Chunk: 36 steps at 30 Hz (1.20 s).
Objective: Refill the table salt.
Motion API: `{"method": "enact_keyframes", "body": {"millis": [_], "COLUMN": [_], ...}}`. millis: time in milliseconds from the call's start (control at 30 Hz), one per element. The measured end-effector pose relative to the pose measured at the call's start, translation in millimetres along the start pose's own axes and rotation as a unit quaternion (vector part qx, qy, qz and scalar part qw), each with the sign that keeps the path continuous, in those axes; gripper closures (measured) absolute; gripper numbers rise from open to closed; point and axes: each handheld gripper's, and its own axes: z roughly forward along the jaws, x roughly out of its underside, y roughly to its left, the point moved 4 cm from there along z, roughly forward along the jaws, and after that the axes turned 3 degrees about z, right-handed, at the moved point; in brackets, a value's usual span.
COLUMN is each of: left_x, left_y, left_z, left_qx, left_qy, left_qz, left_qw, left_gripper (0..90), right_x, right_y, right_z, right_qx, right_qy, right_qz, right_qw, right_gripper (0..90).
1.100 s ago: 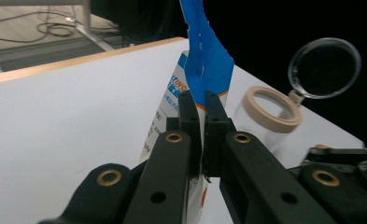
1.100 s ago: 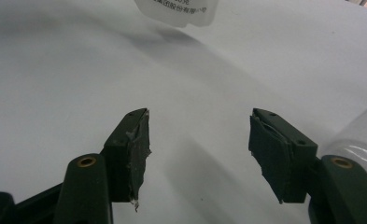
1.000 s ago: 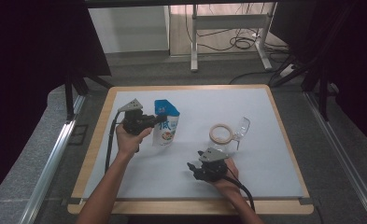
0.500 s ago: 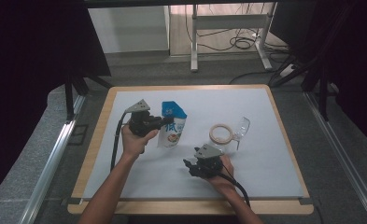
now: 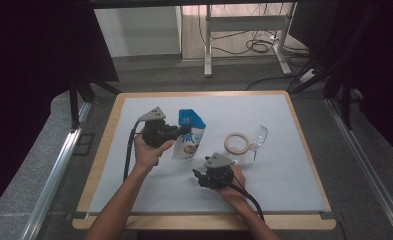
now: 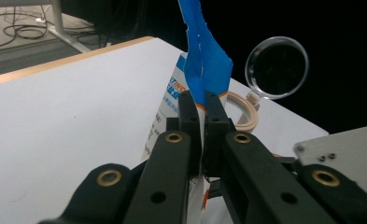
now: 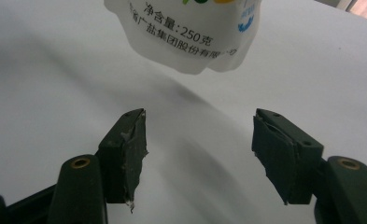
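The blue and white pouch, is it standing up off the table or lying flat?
Lifted upright: the left gripper pinches the pouch; in the right gripper view its bottom hangs above its shadow.

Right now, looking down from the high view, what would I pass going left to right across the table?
Left gripper → blue and white pouch → right gripper → tape ring → clear round lens.

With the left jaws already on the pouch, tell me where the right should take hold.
Grip the pouch's white bottom edge, coming in from the near side. It hangs free above the mat just ahead of the right gripper, whose jaws stand open, while the left gripper pinches the blue side edge.
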Motion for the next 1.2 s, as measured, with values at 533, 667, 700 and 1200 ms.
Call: {"method": "enact_keyframes", "body": {"millis": [533, 667, 700, 1200], "left_x": [-10.6, -14.6, -15.5, -23.9], "left_y": [-23.7, -27.7, -28.4, -33.0], "left_z": [5.5, 7.7, 8.6, 23.4], "left_qx": [0.025, 0.031, 0.033, 0.040], "left_qy": [-0.004, -0.006, -0.005, 0.000], "left_qz": [0.005, 0.005, 0.006, 0.007], "left_qw": [0.9997, 0.9995, 0.9994, 0.9992], "left_gripper": [90.0, 90.0, 90.0, 90.0], "right_x": [-10.3, -13.7, -14.7, -15.4], "right_y": [-1.0, -3.8, -4.5, -5.6], "right_z": [10.9, 10.9, 11.0, 3.3], "right_qx": [0.035, 0.048, 0.050, 0.046], "right_qy": [-0.018, -0.025, -0.027, -0.054], "right_qz": [0.032, 0.025, 0.025, -0.007], "right_qw": [0.9987, 0.9982, 0.9981, 0.9975], "right_gripper": [30.6, 30.4, 30.4, 40.7]}}
